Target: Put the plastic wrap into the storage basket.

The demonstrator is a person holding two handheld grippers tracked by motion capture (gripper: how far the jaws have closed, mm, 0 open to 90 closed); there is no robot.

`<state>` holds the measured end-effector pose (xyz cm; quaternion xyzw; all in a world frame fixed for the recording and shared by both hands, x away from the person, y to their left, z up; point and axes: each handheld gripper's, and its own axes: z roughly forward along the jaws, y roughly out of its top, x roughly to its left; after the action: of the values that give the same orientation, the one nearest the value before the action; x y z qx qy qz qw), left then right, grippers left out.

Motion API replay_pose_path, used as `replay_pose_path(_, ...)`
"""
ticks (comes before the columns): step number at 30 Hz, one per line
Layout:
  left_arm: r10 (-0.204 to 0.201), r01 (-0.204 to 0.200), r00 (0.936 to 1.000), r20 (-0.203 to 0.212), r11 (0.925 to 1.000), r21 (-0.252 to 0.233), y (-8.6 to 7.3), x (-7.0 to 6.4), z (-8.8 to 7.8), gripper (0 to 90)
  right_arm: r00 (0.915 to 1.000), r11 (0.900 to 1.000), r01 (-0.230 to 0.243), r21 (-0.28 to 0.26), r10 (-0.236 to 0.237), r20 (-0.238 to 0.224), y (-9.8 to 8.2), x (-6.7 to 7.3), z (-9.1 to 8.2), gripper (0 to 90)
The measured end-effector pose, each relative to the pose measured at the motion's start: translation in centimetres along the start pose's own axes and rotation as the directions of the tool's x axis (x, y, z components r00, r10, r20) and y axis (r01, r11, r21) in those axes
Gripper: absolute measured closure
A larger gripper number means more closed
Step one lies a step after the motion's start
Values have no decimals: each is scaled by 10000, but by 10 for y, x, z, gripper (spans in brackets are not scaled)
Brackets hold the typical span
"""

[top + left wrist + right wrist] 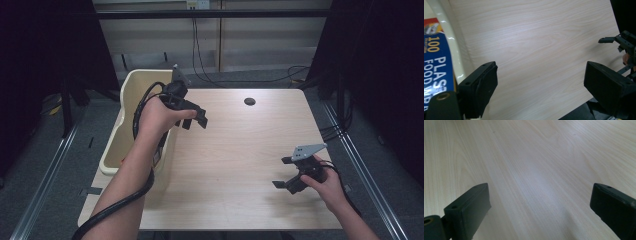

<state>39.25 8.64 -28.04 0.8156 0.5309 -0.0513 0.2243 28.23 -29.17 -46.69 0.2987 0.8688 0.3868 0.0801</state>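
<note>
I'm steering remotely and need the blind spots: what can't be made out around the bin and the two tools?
- Cream bin: in the high view the left tool and forearm cover much of its inside.
- Blue package: in the left gripper view the frame edge cuts its lettering.
- Dark spot on the table: too small to identify.
</note>
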Motion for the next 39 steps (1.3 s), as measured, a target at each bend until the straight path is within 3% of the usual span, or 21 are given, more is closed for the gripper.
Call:
replay_pose_path(3,-69,69,10000,68,9999,-84,-1,-1,4,117,10000,10000,1,16,-2,30,0,0,0,25)
replay_pose_path(9,170,-169,9996,231,9998,-38,-3,-3,10,118,10000,10000,18,22,-18,28,0,0,0,25)
replay_pose_path(39,720,-731,9936,870,9973,93,-24,-10,67,121,10000,10000,59,77,-59,69,-1,0,2,25)
